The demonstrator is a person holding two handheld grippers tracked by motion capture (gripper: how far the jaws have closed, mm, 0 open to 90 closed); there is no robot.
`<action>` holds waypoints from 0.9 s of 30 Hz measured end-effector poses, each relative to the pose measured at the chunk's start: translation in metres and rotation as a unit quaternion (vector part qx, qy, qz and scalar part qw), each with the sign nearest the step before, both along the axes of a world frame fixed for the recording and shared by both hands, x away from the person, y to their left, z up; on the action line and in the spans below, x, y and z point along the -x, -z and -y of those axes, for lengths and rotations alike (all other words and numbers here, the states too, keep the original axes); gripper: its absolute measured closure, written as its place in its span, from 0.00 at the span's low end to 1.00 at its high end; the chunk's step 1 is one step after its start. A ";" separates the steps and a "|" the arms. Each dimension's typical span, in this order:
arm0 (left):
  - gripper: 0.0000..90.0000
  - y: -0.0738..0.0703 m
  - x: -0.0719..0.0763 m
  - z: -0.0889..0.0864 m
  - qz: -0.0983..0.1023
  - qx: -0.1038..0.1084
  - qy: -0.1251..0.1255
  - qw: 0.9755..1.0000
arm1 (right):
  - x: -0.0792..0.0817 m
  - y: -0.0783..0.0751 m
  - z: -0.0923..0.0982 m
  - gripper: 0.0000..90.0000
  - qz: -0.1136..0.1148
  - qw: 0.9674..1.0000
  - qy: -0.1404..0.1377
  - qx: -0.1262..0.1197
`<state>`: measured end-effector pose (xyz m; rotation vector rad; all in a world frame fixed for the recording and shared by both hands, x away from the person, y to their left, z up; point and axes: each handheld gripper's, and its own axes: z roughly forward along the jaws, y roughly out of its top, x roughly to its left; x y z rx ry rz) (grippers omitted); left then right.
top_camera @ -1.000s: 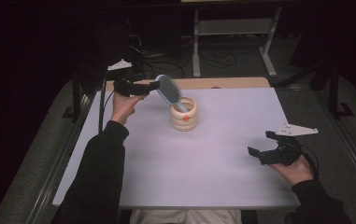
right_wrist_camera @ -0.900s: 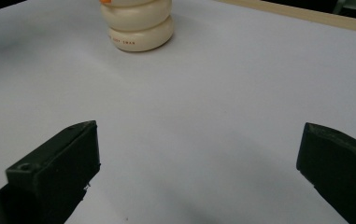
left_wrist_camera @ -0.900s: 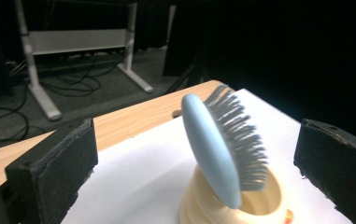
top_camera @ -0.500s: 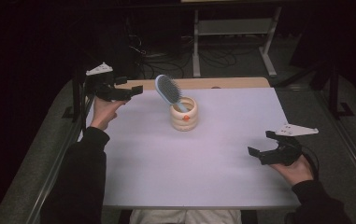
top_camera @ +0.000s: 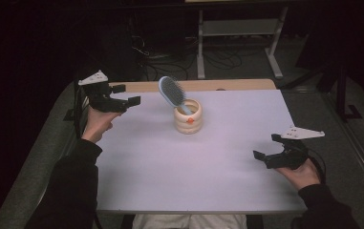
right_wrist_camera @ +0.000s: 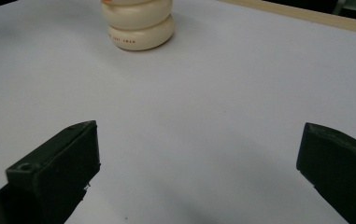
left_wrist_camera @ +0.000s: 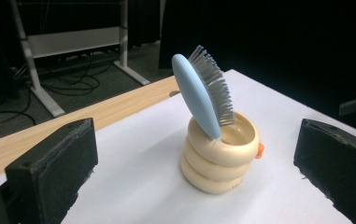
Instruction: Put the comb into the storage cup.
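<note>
Pale blue plastic backs the hairbrush (top_camera: 171,92), which stands handle-down in the cream ringed holder (top_camera: 188,117) near the far middle of the white table (top_camera: 170,176). The brush's long axis leans up and away from the holder toward the person's left, bristles facing right. The left gripper (top_camera: 124,95) hovers to the left of the holder, near the table's far-left corner, jaws spread wide and holding nothing; in the left gripper view they point straight at the holder (left_wrist_camera: 220,158) and the brush head (left_wrist_camera: 203,93). The right gripper (top_camera: 271,155) rests well to the holder's right and nearer the person, jaws likewise spread and empty. The left one is nearer to the brush.
</note>
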<state>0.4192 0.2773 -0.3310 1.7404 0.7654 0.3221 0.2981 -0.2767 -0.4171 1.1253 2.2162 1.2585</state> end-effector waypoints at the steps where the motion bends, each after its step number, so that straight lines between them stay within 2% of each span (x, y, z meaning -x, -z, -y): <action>1: 0.00 0.000 0.002 -0.001 0.002 0.001 0.000 1.000 | 0.000 0.000 0.000 0.00 0.000 1.000 0.000 0.000; 4: 0.00 0.001 0.006 -0.003 0.003 0.006 -0.001 1.000 | 0.000 0.000 0.000 0.00 0.000 1.000 -0.001 0.003; 8: 0.00 0.005 0.012 -0.007 0.010 0.002 -0.004 1.000 | 0.000 0.001 -0.001 0.00 0.001 1.000 -0.002 0.004; 15: 0.00 0.013 0.022 -0.017 0.004 0.003 -0.001 1.000 | 0.000 0.001 -0.002 0.00 0.000 1.000 -0.001 0.005; 20: 0.00 0.015 0.032 -0.024 0.007 0.004 -0.003 1.000 | 0.000 0.002 -0.003 0.00 -0.002 1.000 -0.003 0.010; 22: 0.00 0.016 0.034 -0.025 0.007 0.004 -0.004 1.000 | 0.000 0.002 -0.004 0.00 -0.005 1.000 -0.003 0.010; 23: 0.00 0.019 0.035 -0.027 0.004 -0.002 -0.006 1.000 | 0.000 0.002 -0.004 0.00 -0.005 1.000 -0.003 0.010; 27: 0.00 0.024 0.037 -0.031 0.002 0.003 -0.007 1.000 | 0.000 0.002 -0.004 0.00 -0.005 1.000 -0.004 0.010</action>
